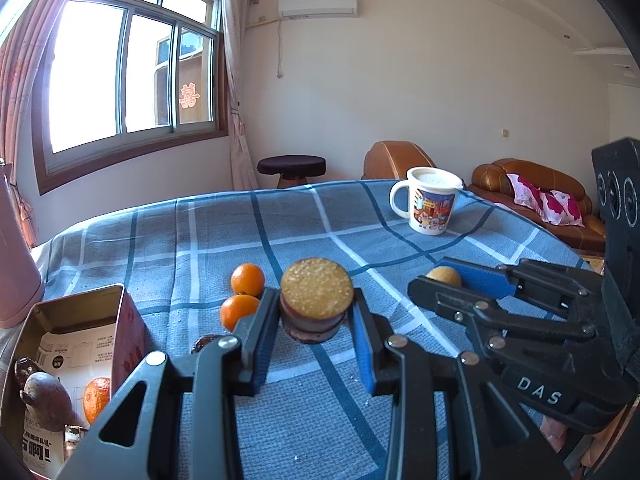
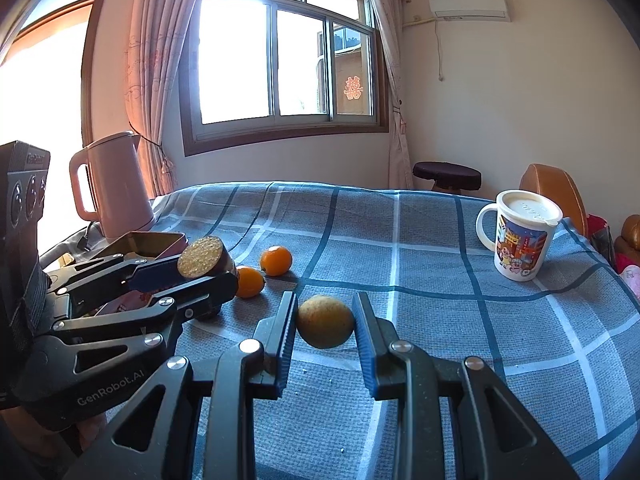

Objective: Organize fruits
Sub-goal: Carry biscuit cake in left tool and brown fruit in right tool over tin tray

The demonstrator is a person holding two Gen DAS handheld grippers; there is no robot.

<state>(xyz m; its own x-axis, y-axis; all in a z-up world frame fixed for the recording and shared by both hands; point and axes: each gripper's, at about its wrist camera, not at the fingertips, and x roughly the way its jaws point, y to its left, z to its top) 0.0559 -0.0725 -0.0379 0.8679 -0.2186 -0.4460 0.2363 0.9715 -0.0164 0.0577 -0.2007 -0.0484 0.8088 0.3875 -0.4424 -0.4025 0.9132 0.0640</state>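
Left tongs [image 1: 316,316] clamp a cut sweet potato piece [image 1: 317,295], its grainy yellow face turned up, above a blue plaid tablecloth [image 1: 160,248]. At ten o'clock of the piece lie two small oranges [image 1: 248,278], touching each other. At eight o'clock an open tin box [image 1: 76,320] holds another orange [image 1: 97,398] and a brownish fruit [image 1: 46,400]. At three o'clock the right tongs [image 1: 440,280] pinch a yellow-brown round fruit [image 1: 444,276]. A lidded cartoon mug [image 1: 430,206] stands at one o'clock near the cloth's far edge. Behind are a window [image 1: 132,76], curtains [image 1: 238,92], a wall air conditioner [image 1: 318,5], a dark stool [image 1: 291,166] and a brown sofa [image 1: 536,188] with a flowered cushion.

From the right wrist, the right tongs [image 2: 325,322] grip the round fruit [image 2: 325,321] just off the cloth [image 2: 440,320]. At nine o'clock the left tongs [image 2: 192,268] carry the sweet potato piece [image 2: 202,257]; the two oranges [image 2: 276,261] lie at eleven o'clock. A pink kettle [image 2: 112,188] stands at ten o'clock beside the tin box [image 2: 140,240], the mug [image 2: 522,236] at two o'clock.
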